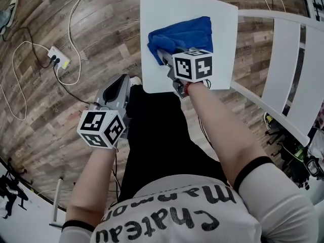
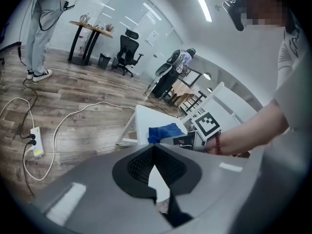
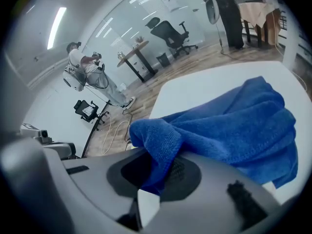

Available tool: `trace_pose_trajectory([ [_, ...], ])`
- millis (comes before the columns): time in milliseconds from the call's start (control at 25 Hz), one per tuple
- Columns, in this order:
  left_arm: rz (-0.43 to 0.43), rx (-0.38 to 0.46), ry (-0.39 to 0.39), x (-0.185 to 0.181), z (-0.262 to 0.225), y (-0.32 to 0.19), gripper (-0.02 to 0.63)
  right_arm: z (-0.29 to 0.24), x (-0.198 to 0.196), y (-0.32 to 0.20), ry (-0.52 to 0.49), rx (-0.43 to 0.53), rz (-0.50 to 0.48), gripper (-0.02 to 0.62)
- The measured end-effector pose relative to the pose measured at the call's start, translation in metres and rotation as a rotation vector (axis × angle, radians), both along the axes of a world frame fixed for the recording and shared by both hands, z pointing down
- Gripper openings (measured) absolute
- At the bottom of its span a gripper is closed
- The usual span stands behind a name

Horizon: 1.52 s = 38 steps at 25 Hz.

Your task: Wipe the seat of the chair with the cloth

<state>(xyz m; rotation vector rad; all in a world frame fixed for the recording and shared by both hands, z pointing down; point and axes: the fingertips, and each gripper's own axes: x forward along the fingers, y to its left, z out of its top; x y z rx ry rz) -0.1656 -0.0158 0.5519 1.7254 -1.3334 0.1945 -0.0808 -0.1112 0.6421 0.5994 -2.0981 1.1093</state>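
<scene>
Blue cloth (image 1: 185,34) pinched in right gripper (image 1: 165,57), resting on white seat (image 1: 223,24). Left gripper (image 1: 122,81) pressed together, empty. I'd press it flat and overlap the strokes.

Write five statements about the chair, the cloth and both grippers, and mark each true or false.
1. The blue microfibre cloth lies on the white chair seat. True.
2. The right gripper is clamped on a fold of the cloth. True.
3. The left gripper grips the cloth too. False: it is held off the seat, over the wood-plank floor, with its jaws together on nothing.
4. The cloth covers the whole seat. False: bare seat shows on every side of it.
5. The white power strip sits on the seat. False: it lies on the floor to the left.
</scene>
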Motion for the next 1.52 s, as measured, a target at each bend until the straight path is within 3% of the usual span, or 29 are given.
trace_pose_trajectory([
  [280,0.067,0.014,0.012,0.048,-0.003,-0.021,0.006,-0.002,0.072,-0.03,0.035,0.047,0.096,0.049],
  [960,0.169,0.012,-0.012,0.125,0.0,-0.033,0.006,-0.001,0.241,-0.065,0.24,0.151,0.282,0.049],
  [1360,0.094,0.009,-0.031,0.134,-0.006,-0.009,0.006,-0.005,0.29,-0.075,0.417,0.173,0.383,0.049],
  [1440,0.075,0.007,-0.031,0.137,-0.007,-0.002,0.006,-0.009,0.302,-0.076,0.471,0.185,0.451,0.049],
  [1520,0.056,0.006,-0.028,0.139,-0.009,0.005,0.006,-0.017,0.303,-0.075,0.46,0.187,0.504,0.049],
])
